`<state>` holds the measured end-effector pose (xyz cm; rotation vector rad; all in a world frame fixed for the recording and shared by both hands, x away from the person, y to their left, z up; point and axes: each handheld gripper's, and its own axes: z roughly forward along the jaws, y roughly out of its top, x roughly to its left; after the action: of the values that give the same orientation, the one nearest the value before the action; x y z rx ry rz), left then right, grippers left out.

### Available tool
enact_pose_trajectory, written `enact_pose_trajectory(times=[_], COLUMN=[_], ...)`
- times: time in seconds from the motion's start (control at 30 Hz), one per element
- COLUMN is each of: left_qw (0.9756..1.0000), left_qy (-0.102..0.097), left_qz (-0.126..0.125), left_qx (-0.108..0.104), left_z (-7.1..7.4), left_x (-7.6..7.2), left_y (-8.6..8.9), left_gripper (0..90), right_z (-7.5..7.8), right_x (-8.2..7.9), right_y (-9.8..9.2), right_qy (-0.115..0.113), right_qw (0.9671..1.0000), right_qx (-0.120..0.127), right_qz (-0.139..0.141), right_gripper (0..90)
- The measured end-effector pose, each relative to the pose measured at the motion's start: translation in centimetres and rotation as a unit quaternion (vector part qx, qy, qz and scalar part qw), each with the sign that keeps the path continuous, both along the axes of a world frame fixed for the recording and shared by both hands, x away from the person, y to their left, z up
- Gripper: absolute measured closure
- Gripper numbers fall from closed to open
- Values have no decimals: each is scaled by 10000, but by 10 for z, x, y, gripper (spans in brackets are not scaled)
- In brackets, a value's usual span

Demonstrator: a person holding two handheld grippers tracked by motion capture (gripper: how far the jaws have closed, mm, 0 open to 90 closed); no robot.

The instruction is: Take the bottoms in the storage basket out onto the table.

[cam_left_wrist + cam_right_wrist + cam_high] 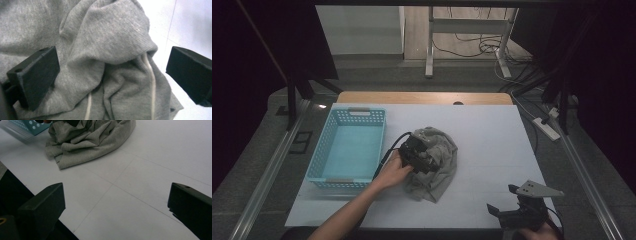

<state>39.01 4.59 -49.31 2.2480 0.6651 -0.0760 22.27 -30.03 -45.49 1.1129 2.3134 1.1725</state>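
Grey garment (436,162) lies bunched on the white table (492,145), just right of the teal basket (348,148). Left gripper (110,75) wide over its folds, nothing pinched; right gripper (115,212) wide, well apart near the table's front edge. Step: re-grip. Next: close on 1 fold, lift toward the basket.

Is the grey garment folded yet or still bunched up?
Bunched up. The grey garment lies in a crumpled heap on the white table beside the basket, creases running every way, drawstrings loose.

1. A lab-style recording room: dark curtains (257,60) hang on the left and right.
2. A white-topped table (492,145) stands in a metal frame (267,175).
3. Loose cables (477,47) and a power strip (546,127) lie on the far floor.
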Motion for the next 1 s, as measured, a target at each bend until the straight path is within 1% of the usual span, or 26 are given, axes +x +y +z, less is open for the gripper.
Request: enact_pose_trajectory(times=[0.03, 0.13, 0.2, 0.23, 0.3, 0.33, 0.37, 0.4, 0.43, 0.47, 0.53, 0.63, 0.77, 0.87, 0.93, 1.0], left_qw=[10000, 9997, 9990, 9985, 9979, 9979, 9979, 9987, 9990, 9991, 9990, 9991, 9990, 9989, 9990, 9988], left_qy=[0, 159, 254, 274, 262, 216, 216, 78, -13, -63, -40, -62, -88, -25, -48, -38], left_qz=[0, -76, -177, -182, -170, -177, -177, -204, -185, -186, -201, -198, -187, -161, -140, -124], left_qx=[0, -165, -333, -440, -563, -577, -577, -470, -402, -375, -386, -367, -394, -445, -427, -469], left_z=[0, 1, 1, 2, 4, 5, 5, 6, 6, 6, 6, 6, 8, 9, 10, 10], left_x=[0, 3, 4, 4, 4, 4, 4, 3, 2, 1, 1, 0, -1, -3, -3, -4], left_y=[0, 3, 5, 6, 7, 8, 8, 8, 8, 8, 9, 9, 9, 10, 11, 12], left_gripper=[0, 0, 13, 22, 27, 29, 29, 28, 28, 28, 27, 27, 21, 8, 0, 0], right_z=[0, 0, 0, 0, 0, 0, 0, 0, 0, 0, 0, 0, 0, 0, 0, 0], right_x=[0, 0, 0, 0, 0, 0, 0, 0, 0, 0, 0, 0, 0, 0, 0, 0], right_y=[0, 0, 0, 0, -1, -1, -1, -1, -1, -1, -1, 0, 0, 0, 0, 0], right_qy=[0, -2, -3, -6, -16, -16, -18, -17, -15, -15, -18, -12, -14, -17, -18, -19], right_qw=[10000, 10000, 10000, 10000, 10000, 10000, 10000, 10000, 10000, 10000, 10000, 10000, 10000, 10000, 10000, 10000], right_qx=[0, 4, 8, 9, 10, 12, 12, 12, 14, 14, 20, 10, 19, 9, 7, 8], right_qz=[0, -4, -5, -6, -5, -5, -4, -5, -4, -4, -4, 0, 0, 2, 6, 5], right_gripper=[18, 18, 18, 18, 18, 18, 18, 18, 18, 18, 18, 18, 18, 18, 18, 18])
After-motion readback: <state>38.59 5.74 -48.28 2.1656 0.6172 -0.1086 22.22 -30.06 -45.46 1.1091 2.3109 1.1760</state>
